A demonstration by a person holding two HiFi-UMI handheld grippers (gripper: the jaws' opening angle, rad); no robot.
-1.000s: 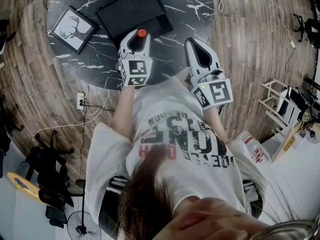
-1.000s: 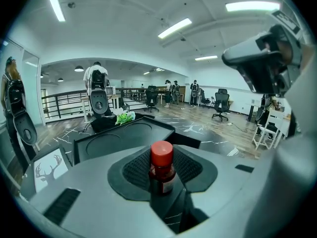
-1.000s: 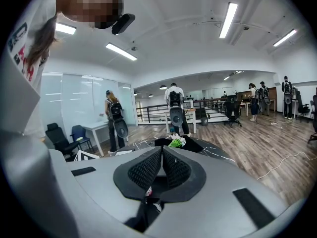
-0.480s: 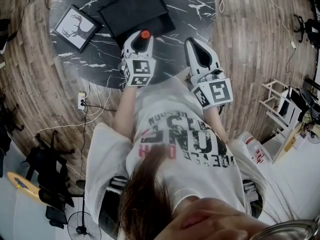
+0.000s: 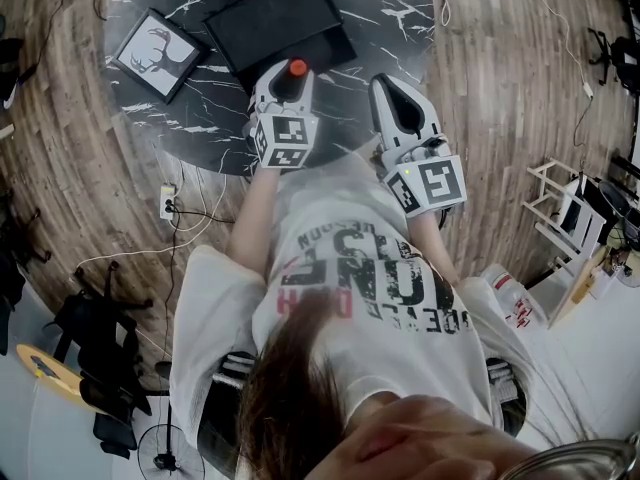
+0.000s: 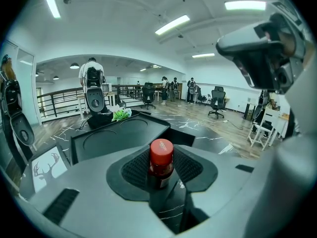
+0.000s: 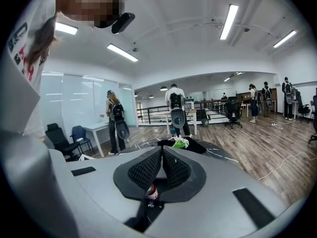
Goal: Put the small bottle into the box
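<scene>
Left hand-held gripper [image 5: 287, 76]: you have it clamped on the bottle [image 6: 161, 163]. The jaws stand partly apart, with a ribbed pad [image 6: 133, 170] pressed to each side of the bottle's body.
Bottle: small and dark, with a red cap. It stands upright between the left pads, and the cap rises above them.
Bottle's place: it is in your left grip, clear of the counter [image 5: 200, 118] and not in the box [image 5: 270, 18]. From the head view the cap shows right at the box's near edge. You cannot tell whether it has crossed the rim.
Box: black, flat and open-topped, lying on the far part of the counter. From the left gripper view it lies just beyond the bottle and a little to the left, with two round recesses in its floor.
Right hand-held gripper [image 7: 162, 157]: its jaws are together, with the pad tips meeting and nothing between them. A small red-and-white thing shows through the gap below the pads, but it is too small to say what it is.
Right gripper's place: it is to the right of your left one, apart from it, at the counter's near right edge and off to the right of the box.
Picture [image 5: 160, 54]: a framed deer print lies on the counter to the left of the box, well clear of both grippers.
</scene>
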